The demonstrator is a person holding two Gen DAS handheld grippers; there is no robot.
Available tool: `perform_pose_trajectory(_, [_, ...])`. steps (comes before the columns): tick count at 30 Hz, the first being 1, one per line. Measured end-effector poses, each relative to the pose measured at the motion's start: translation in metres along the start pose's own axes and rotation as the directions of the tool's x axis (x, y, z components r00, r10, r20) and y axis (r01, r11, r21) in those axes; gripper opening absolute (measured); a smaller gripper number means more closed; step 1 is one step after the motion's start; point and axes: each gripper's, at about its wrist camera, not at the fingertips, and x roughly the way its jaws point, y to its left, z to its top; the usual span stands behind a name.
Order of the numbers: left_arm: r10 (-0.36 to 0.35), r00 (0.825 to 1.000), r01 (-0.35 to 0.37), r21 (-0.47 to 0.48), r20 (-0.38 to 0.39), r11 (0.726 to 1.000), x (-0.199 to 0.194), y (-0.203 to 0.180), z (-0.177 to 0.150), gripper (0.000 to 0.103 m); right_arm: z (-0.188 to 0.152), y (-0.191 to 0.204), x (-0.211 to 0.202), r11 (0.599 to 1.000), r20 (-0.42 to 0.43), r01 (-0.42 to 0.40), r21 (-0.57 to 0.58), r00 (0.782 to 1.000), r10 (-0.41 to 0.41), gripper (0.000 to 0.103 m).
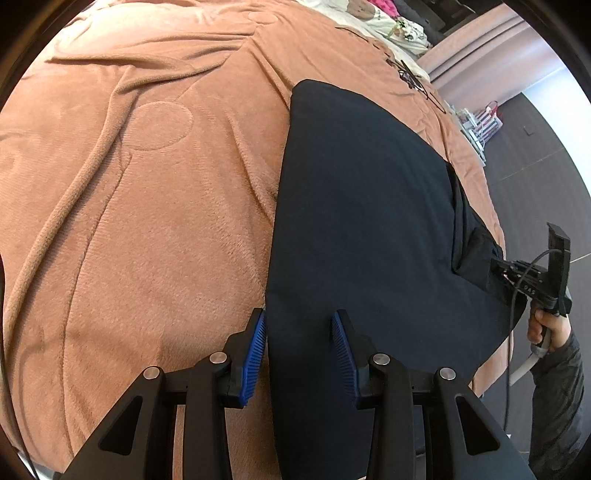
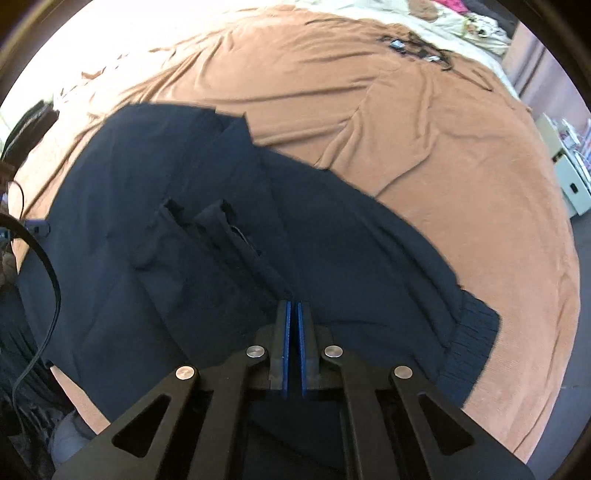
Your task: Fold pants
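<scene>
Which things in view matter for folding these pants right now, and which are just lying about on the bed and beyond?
In the job:
- navy pants, spread on the bed
- left gripper, jaws apart over the pants' edge
- right gripper, shut at the fabric near the ribbed waistband

Just lying about:
- tan blanket
- tangle of dark cords
- light bedding and clothes at the far end

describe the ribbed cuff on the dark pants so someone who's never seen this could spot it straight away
Start from the big orange-brown blanket covering the bed, then find the navy pants spread across its near side. Follow the pants to their right-hand end in the right wrist view: the cuff is the narrow band there, finely ribbed where the rest of the fabric is smooth.
</scene>
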Motion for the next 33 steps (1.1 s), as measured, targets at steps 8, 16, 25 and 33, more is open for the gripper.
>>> perform_pose_trajectory(8, [0.005, 1.000, -0.005, -0.001, 0.004, 1.000, -0.001, 0.001, 0.001, 0.039, -0.010, -0.039, -0.042, 0.979, 0.114, 0.072, 0.191, 0.989, -0.095, 0.000])
perform_pose_trajectory(16, [0.002, 1.000, -0.002, -0.001, 0.002, 1.000, -0.003, 0.001, 0.000, 0.039, -0.027, -0.062, -0.055, 0.920, 0.115, 0.116, 0.374, 0.979, -0.170, 0.000])
perform_pose_trajectory(25, [0.006, 1.000, -0.006, 0.002, 0.007, 1.000, -0.007, 0.001, 0.000, 0.039, -0.036, -0.065, -0.063, 0.851, 0.028, 0.236, 0.469, 0.959, -0.281, 0.007])
perform_pose_trajectory(33, [-0.002, 1.000, 0.002, -0.017, 0.013, 1.000, -0.010, 0.006, -0.002, 0.039, -0.032, -0.031, -0.076, 0.952, 0.137, 0.086, 0.293, 0.982, -0.131, 0.058])
